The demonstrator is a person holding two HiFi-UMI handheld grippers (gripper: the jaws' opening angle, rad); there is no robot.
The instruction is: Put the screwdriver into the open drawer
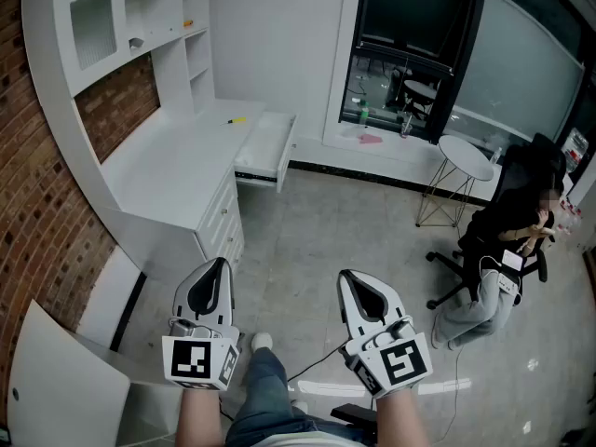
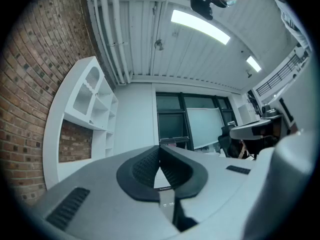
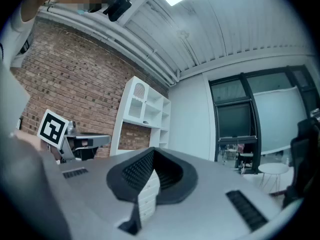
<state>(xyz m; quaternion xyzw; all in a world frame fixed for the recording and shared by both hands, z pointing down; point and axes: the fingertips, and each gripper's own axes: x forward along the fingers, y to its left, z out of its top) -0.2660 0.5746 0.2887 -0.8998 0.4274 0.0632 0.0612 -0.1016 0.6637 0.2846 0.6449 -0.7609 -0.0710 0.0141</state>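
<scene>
- The left gripper [image 1: 216, 270] is held low in front of the person, well apart from the desk. Its jaws are closed tip to tip with nothing between them.
- The right gripper [image 1: 351, 280] sits beside it, jaws likewise pressed together and empty.
- Across the floor, the open drawer [image 1: 264, 147] is pulled out from the far end of the white desk [image 1: 168, 166]. Its inside looks bare.
- The screwdriver [image 1: 236, 120] lies on the desk top just beyond the drawer, near the foot of the shelf unit [image 1: 140, 26]. Only its yellow handle is plain; the shaft is too small to make out.
- It should be light and stiff, though a round handle may roll when nudged. The handle's middle looks the best hold, since a thin metal shaft would probably slip between the pads.
</scene>
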